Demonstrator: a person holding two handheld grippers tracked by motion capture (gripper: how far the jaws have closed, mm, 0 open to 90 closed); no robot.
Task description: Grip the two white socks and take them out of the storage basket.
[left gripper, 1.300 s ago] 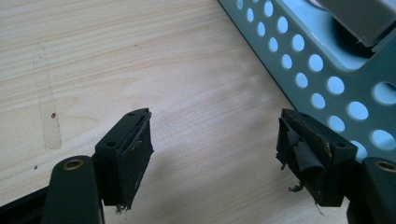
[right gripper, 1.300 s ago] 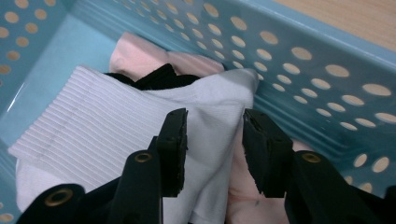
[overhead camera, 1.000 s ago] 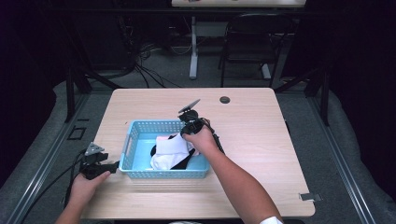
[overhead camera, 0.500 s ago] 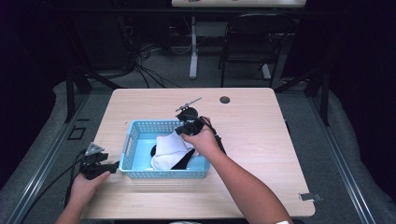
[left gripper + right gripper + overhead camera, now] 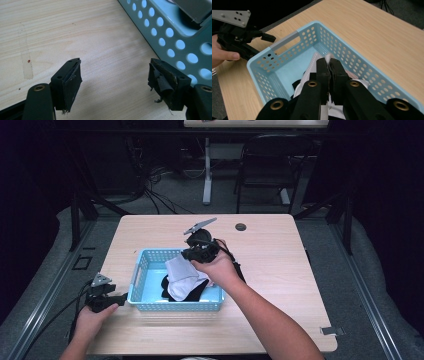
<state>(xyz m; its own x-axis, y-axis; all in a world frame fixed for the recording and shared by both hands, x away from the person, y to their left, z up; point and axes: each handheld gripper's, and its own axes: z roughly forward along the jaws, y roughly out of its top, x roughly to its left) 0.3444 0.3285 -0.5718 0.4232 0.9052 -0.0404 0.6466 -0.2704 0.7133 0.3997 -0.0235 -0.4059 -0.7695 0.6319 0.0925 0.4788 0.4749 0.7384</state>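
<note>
The white ribbed fabric sock (image 5: 181, 275), pinched in the right gripper (image 5: 192, 254), hangs over the light-blue perforated plastic basket (image 5: 142, 270), mid-lift; next, carry it clear of the basket, while the left gripper (image 5: 113, 82) waits wide open beside the basket.

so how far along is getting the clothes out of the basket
Early on. In hand: the right gripper is shut on a white garment, lifting it above the blue basket. Left: a black garment lies inside. The left gripper waits open beside the basket; nothing lies out on the table.
</note>
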